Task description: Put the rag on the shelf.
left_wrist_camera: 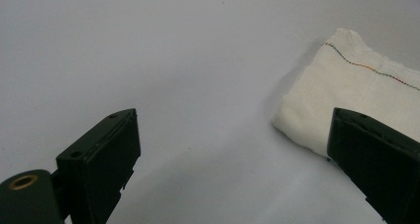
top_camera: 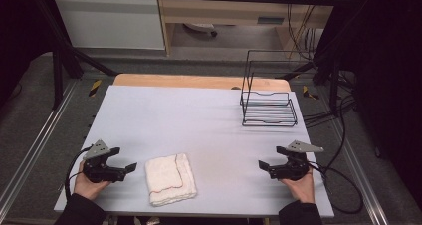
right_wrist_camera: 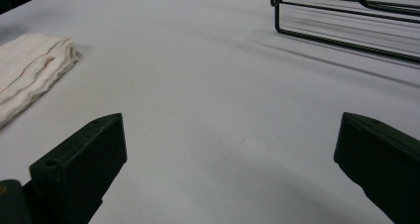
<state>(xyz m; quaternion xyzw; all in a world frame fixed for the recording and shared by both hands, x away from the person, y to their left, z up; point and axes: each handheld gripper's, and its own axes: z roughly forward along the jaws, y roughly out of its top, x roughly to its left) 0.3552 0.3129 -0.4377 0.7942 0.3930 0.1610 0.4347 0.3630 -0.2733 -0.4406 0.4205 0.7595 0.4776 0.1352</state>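
Observation:
A folded white cloth with a thin coloured stitch line lies on the pale table near the front edge, left of centre. My left gripper rests just left of it, jaws wide open and empty, pointing toward it. In the left gripper view the cloth lies ahead on the right, partly behind the right jaw. My right gripper sits at the front right, open and empty, pointing left across the table. From the right gripper view, the cloth shows far off at the left edge.
A black wire rack stands at the back right of the table, also seen as the rack in the right gripper view. Cables trail off the right side. Bare tabletop lies between the two grippers.

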